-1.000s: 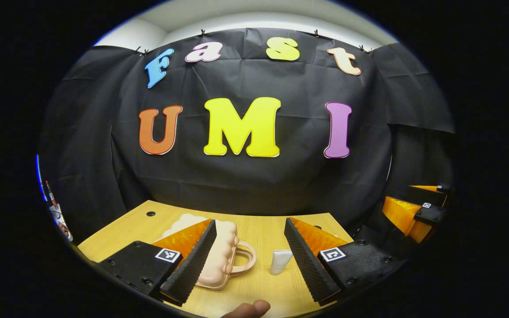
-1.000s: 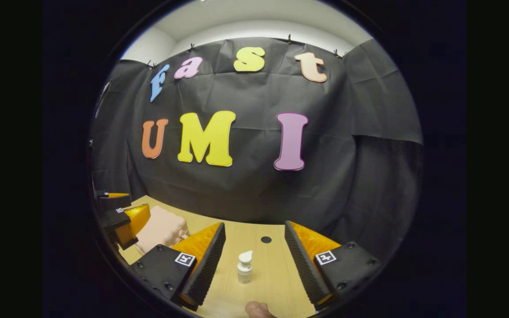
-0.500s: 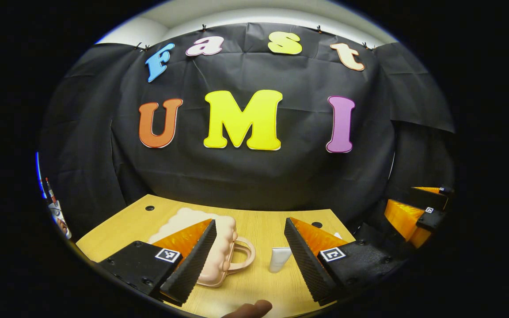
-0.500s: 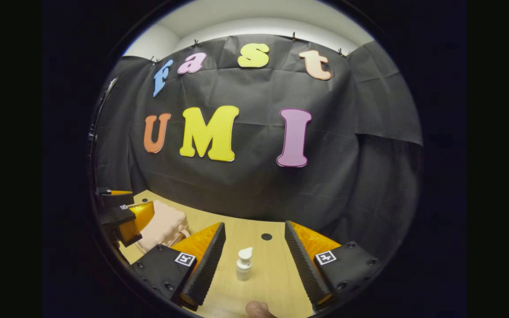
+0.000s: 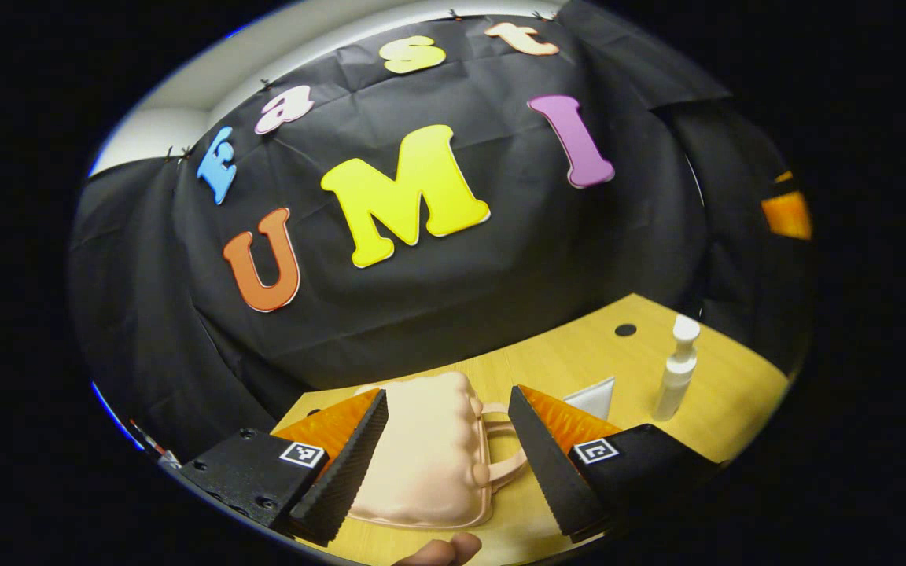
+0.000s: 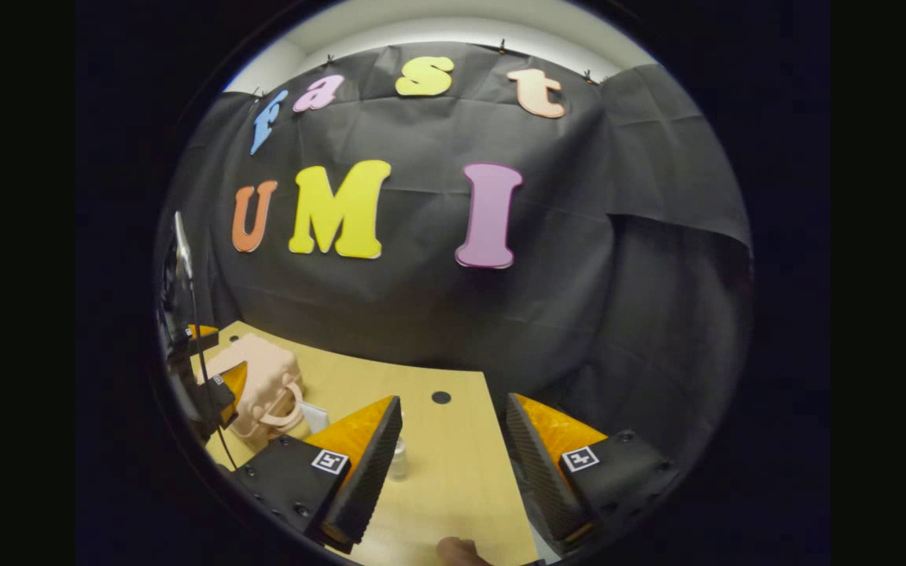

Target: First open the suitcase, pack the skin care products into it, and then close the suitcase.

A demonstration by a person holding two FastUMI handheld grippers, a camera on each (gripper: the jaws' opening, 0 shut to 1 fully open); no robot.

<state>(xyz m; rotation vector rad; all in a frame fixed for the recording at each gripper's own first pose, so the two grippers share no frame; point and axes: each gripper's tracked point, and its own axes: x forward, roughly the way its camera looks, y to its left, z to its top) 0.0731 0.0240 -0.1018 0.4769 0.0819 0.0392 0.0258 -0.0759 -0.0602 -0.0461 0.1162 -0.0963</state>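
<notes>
one suitcase (image 5: 429,456) – closed, one pump bottle (image 5: 677,369), one tube (image 5: 594,397)

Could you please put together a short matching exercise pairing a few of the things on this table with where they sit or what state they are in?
Things:
1. suitcase
2. pump bottle
3. white tube
4. left gripper

Places or states:
a. stands upright near the table's right edge in the left gripper view
b. open, fingers either side of the case
c. lies flat beside the case's handle
d. closed, lying flat on the table

Pairs: 1-d, 2-a, 3-c, 4-b
</notes>
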